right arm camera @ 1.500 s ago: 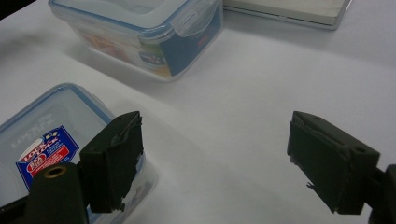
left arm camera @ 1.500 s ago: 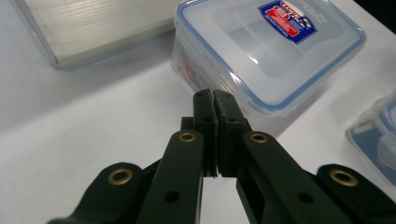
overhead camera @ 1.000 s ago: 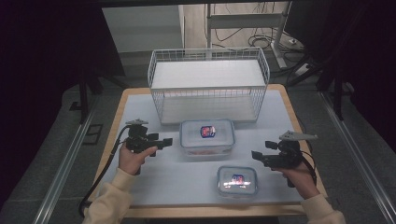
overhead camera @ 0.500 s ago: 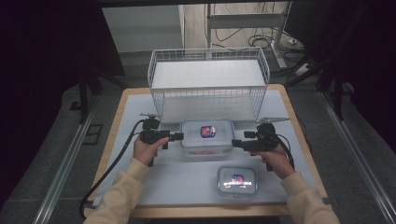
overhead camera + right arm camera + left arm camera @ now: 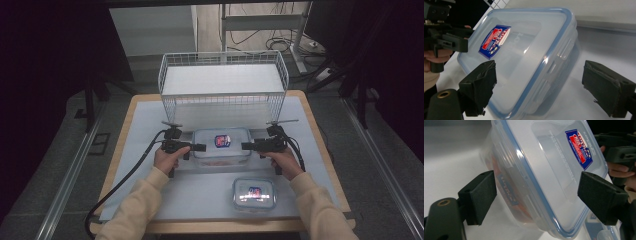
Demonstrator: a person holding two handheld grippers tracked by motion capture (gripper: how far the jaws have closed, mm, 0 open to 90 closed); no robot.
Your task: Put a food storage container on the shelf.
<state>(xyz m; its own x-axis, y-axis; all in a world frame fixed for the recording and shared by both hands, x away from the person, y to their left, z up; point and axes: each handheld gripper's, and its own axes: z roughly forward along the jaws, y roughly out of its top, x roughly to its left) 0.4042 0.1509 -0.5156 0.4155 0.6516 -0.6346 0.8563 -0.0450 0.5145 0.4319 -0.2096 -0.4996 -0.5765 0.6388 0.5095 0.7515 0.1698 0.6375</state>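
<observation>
A: Fig. legend, high view. What sits mid-frame?

B: A clear rectangular plastic food box with a blue-rimmed snap lid and a red-and-blue label (image 5: 221, 147), flat on the pale-topped wooden table (image 5: 140, 120). It lies just below the white wire basket (image 5: 223, 85) at frame centre-top. A second, smaller clear lidded box w/ the same label (image 5: 253, 193) lies lower right, well apart from the tongs.

A: And the tongs?

B: Left tongs (image 5: 201, 147) point in at the box's left end, right tongs (image 5: 245, 146) at its right end; each is held in a hand, cream sleeves entering from the bottom edge.

A: Open or gripping?

B: Both open. In the left gripper view the left tongs (image 5: 536, 195) straddle the box's end, one black pad (image 5: 480, 195) at lower left near the box wall and the other at right over the lid. Neither is pressing. Same in the right gripper view: right tongs (image 5: 546, 87) wide apart, box end between them, right pad clear of the wall.

A: Step in hand?

B: Approx. the approach before a two-sided grasp, judging from the symmetric placement. Box not yet held.

A: Next move calls for?

B: Probably closing both pairs evenly on the box's ends, then lifting level, likely toward the basket. Smooth walls could slip if one side grips first.
</observation>
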